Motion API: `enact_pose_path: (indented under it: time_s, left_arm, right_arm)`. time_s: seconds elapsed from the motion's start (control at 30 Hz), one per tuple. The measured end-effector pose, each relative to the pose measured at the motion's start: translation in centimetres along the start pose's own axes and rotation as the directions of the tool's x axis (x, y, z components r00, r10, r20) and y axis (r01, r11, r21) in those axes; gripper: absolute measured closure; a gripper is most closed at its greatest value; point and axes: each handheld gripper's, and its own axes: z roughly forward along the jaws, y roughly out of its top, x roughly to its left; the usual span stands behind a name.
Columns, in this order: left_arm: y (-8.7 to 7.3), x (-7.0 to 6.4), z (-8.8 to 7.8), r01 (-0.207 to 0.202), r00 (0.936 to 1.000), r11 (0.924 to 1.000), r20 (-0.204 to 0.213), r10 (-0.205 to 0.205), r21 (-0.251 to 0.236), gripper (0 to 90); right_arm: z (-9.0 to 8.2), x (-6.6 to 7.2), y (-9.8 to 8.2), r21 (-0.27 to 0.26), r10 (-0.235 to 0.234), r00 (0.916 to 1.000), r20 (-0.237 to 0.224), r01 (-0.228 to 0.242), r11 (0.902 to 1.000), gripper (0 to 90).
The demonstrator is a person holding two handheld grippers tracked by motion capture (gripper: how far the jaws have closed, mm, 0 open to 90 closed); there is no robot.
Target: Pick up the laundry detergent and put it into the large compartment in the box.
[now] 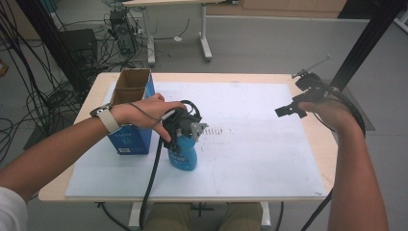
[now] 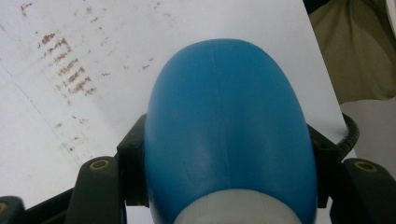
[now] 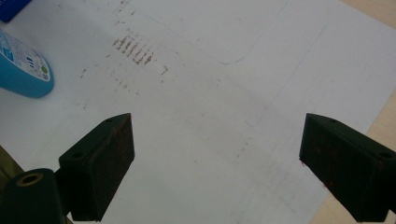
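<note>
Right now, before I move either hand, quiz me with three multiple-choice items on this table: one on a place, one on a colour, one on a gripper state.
1. Where does the open cardboard box stand?
A. at the table's left side, beside the bottle
B. at the table's right edge
C. on the floor

2. What colour is the bottle between the left gripper's jaws?
A. red
B. blue
C. green

3. How is the right gripper?
A. shut on the bottle
B. shut on nothing
C. open, holding nothing

Answers: 1 A, the high view shows the box left of the bottle on the white mat. 2 B, its body is blue in the left gripper view. 3 C, its jaws stand wide apart over bare mat.
</note>
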Motion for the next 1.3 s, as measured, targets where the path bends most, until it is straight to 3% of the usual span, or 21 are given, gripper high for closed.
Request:
enact_pose_path:
  time_s: [1.3]
  left_arm:
    - [-0.25, 0.25, 0.02, 0.011, 0.9999, 0.9999, 0.008, -0.011, -0.01, 37.0]
  right_arm:
    - [-0.02, -0.05, -0.15, -0.003, 0.001, 1.0, 0.001, -0.001, 1.0, 10.4]
